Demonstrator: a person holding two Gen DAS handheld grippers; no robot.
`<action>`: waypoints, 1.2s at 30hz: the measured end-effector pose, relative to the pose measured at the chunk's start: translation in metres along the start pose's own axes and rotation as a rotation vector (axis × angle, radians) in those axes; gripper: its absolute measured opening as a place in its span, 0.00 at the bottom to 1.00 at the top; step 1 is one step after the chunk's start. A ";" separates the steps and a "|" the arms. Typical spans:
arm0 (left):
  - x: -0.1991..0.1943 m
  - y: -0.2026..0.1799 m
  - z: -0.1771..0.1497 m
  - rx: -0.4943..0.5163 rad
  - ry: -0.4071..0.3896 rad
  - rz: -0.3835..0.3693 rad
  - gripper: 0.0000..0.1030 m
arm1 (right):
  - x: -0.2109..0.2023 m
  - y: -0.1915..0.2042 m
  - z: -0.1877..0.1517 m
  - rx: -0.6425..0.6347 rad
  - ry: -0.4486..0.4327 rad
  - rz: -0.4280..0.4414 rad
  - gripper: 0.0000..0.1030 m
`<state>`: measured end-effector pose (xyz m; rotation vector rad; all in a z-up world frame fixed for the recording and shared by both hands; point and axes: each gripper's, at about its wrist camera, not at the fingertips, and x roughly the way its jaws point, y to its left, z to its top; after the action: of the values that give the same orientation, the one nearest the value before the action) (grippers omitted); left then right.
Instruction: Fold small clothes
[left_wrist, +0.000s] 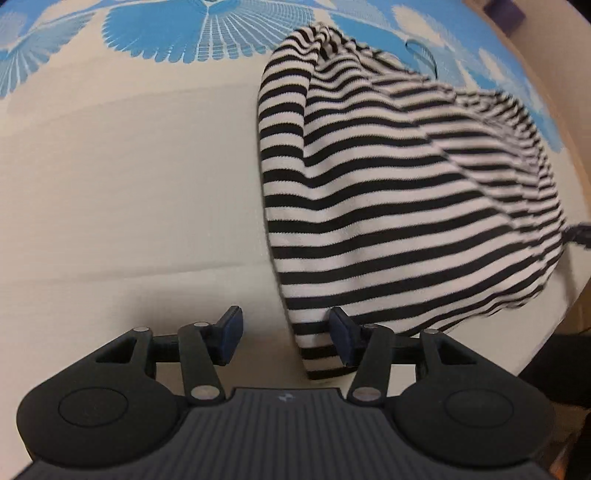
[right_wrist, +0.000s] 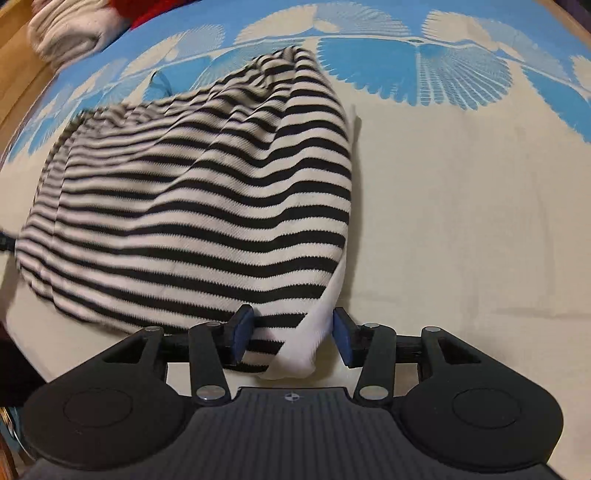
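A black-and-white striped garment (left_wrist: 388, 206) lies bunched on the sheet, filling the right half of the left wrist view. My left gripper (left_wrist: 286, 338) is open; the garment's near corner lies between its jaws against the right pad (left_wrist: 341, 338), and the left pad is clear of it. In the right wrist view the same garment (right_wrist: 192, 206) spreads to the left. Its near corner, with a white inner edge (right_wrist: 314, 332), sits between the jaws of my right gripper (right_wrist: 291, 338). That gripper is open, with a gap at its right pad.
A cream sheet with a blue fan pattern (right_wrist: 461, 221) covers the surface, bare to the left of the garment in the left wrist view (left_wrist: 129, 184). White and red clothes (right_wrist: 66, 29) are piled at the far left by a wooden edge (right_wrist: 14, 74).
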<state>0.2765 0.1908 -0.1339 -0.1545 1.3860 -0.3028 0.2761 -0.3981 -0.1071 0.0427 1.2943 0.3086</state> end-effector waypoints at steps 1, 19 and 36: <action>0.002 -0.001 -0.001 -0.010 0.000 -0.022 0.53 | 0.000 -0.002 0.000 0.028 -0.005 -0.002 0.47; -0.062 -0.057 -0.054 0.189 -0.009 0.246 0.01 | -0.071 -0.007 -0.044 0.267 -0.001 -0.070 0.11; -0.031 -0.134 -0.020 0.267 -0.072 0.162 0.34 | -0.038 0.048 -0.031 -0.054 -0.062 -0.142 0.28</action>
<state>0.2359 0.0741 -0.0705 0.1656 1.2654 -0.3402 0.2282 -0.3663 -0.0704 -0.0848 1.2205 0.2185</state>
